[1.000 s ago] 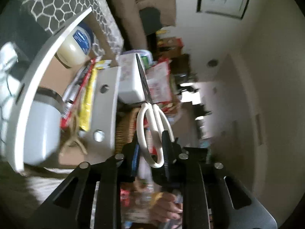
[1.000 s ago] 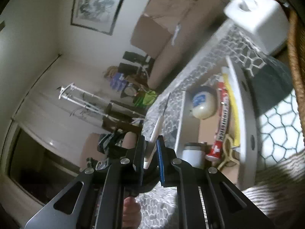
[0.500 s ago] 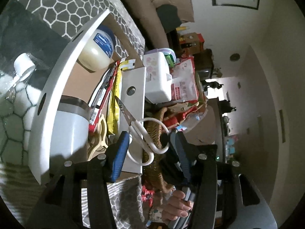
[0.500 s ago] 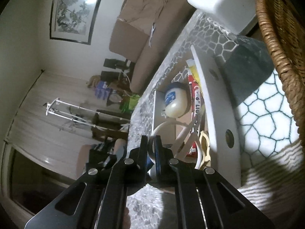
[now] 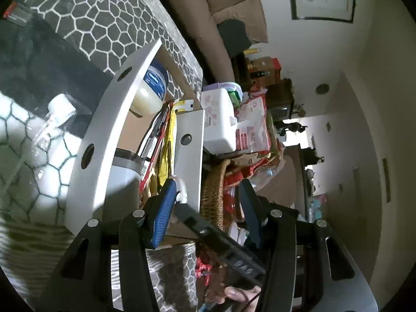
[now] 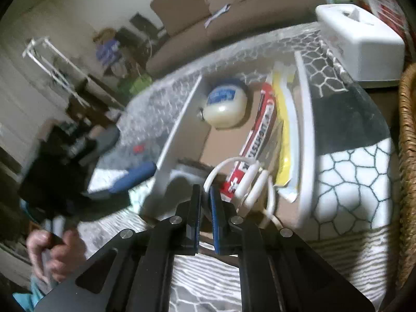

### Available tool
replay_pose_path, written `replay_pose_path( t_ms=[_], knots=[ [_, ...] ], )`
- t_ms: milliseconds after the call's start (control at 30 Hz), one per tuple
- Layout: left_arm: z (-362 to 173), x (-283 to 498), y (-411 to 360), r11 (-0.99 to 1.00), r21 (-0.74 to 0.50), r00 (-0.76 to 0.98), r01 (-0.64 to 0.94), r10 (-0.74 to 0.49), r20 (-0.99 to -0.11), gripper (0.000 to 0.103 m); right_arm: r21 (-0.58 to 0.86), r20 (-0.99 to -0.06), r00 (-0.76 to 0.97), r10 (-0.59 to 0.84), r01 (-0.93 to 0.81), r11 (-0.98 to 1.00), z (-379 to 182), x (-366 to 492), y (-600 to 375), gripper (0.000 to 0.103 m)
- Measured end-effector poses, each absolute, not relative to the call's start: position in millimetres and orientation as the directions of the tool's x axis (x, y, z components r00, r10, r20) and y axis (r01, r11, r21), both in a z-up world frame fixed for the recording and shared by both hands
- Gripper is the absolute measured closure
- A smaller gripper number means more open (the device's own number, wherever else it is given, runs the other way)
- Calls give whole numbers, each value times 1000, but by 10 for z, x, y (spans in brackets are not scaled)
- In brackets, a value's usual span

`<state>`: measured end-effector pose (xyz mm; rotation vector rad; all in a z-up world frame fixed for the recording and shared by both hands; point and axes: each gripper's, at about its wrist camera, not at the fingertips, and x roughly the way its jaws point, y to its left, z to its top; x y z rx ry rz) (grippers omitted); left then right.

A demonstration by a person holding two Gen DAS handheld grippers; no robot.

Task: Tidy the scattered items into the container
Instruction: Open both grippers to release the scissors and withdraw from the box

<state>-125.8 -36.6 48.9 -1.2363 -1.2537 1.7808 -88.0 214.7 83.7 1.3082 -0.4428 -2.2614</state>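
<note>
A white open box [image 5: 85, 156] [image 6: 304, 130] lies on the patterned cloth. It holds a petroleum jelly jar [image 5: 150, 91] [image 6: 225, 104], a red toothpaste box [image 6: 257, 140], a yellow packet [image 6: 283, 130] and a grey cup [image 5: 122, 176]. White-handled scissors [image 6: 249, 182] lie in the box at its near end; only a bit of handle [image 5: 180, 189] shows in the left wrist view. My right gripper [image 6: 205, 195] is shut, just left of the scissors' handle loop, holding nothing. My left gripper [image 5: 205, 192] is open and empty over the box's near wall.
A white tissue box [image 6: 358, 39] [image 5: 218, 119] stands behind the box. A wicker basket [image 5: 213, 195] [image 6: 408, 156] with snack packets sits to one side. A clear plastic packet [image 5: 52, 114] lies on the cloth beside the box. A sofa [image 6: 221, 26] is behind.
The scissors went from held up in both grippers to lying in the box. My left gripper opened and let go. My right gripper slid off the handle and stays shut.
</note>
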Motion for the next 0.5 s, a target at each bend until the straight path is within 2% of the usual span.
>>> replay_pose_path(
  t_ms=[400,500],
  knots=[
    [414,-1290,-302,-366,-930,-348,33,868,-354,55,447,-779,-356,-516,261,-855,648,-903,1987,96],
    [439,-1289,-248,-414,-910,-337,13,855,-394,51,380,-794,-407,-452,249,-891,748,-890,2046,96]
  ],
)
